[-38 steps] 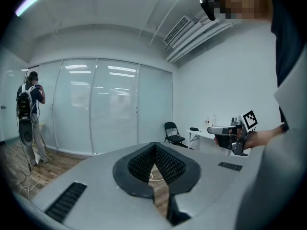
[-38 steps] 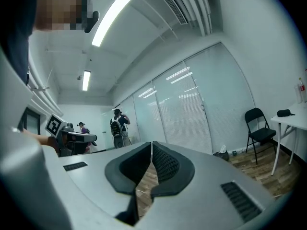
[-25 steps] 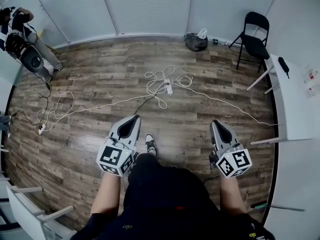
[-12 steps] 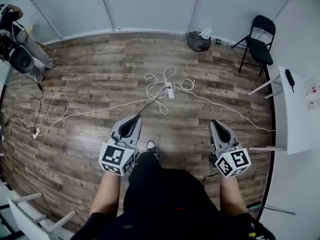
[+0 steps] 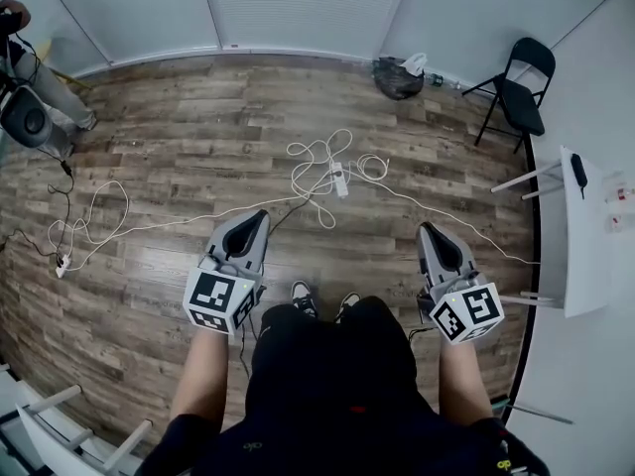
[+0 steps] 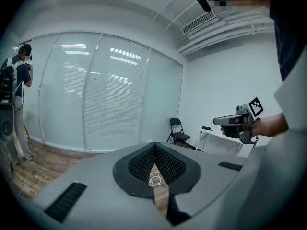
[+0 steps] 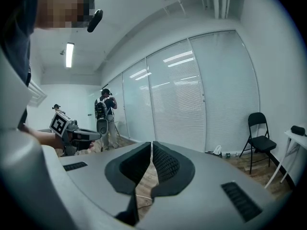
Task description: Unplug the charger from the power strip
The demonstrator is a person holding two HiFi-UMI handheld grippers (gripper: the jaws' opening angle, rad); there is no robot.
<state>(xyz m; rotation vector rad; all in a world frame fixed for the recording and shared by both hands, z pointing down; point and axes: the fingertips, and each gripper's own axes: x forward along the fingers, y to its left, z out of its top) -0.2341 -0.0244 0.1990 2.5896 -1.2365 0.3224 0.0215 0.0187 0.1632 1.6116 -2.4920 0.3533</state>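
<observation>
A white power strip (image 5: 338,178) lies on the wood floor amid loops of white cable (image 5: 317,157), some way ahead of both grippers. At this distance I cannot pick out the charger on it. In the head view my left gripper (image 5: 260,218) and right gripper (image 5: 429,232) are held out level over the floor, either side of the person's legs. The left gripper (image 6: 154,146) is shut and empty, with a coil of white cable (image 6: 154,179) showing below its pads. The right gripper (image 7: 151,145) is also shut on nothing.
A long white cable runs left to a small plug block (image 5: 62,264). A black folding chair (image 5: 524,92) and a white table (image 5: 585,236) stand on the right. A dark bag (image 5: 400,77) sits by the far wall, and a person with equipment (image 5: 25,97) stands at far left.
The person has stepped forward, carrying both grippers along; a second shoe now shows. The left gripper has shifted slightly left in the head view. Both grippers stayed shut.
</observation>
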